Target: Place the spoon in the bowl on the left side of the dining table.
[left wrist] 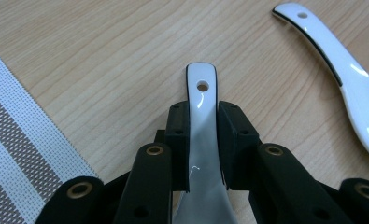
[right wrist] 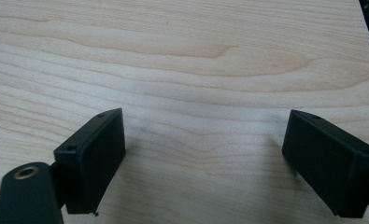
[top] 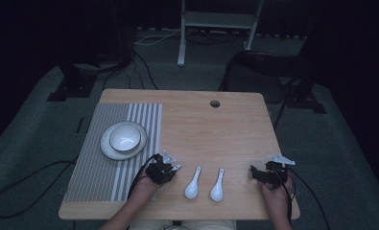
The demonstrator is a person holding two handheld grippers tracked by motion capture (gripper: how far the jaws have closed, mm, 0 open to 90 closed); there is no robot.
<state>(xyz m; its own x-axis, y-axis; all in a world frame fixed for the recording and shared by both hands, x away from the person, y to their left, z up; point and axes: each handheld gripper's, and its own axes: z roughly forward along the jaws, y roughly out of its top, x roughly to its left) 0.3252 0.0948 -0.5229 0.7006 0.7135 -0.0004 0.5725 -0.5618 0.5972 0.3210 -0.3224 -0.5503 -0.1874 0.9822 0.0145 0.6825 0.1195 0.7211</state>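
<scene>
My left gripper (left wrist: pixel 203 119) is shut on the handle of a white ceramic spoon (left wrist: pixel 202 86), whose holed tip sticks out past the jaws just above the wooden table (top: pixel 216 129). In the high view this gripper (top: pixel 167 171) sits at the placemat's right edge, the spoon handle (top: pixel 176 167) pointing right. A second white spoon (top: pixel 193 183) (left wrist: pixel 345 70) lies just to its right, and a third spoon (top: pixel 217 185) lies beside that. My right gripper (top: pixel 260 175) (right wrist: pixel 203 154) rests open over bare wood near the front right, nothing between its jaws.
A white bowl (top: pixel 125 138) sits on a plate (top: pixel 106 149) on a striped placemat (top: pixel 93 167) at the left. A cable hole (top: pixel 215 103) is near the table's far edge. Cables and stand legs lie on the floor around the table.
</scene>
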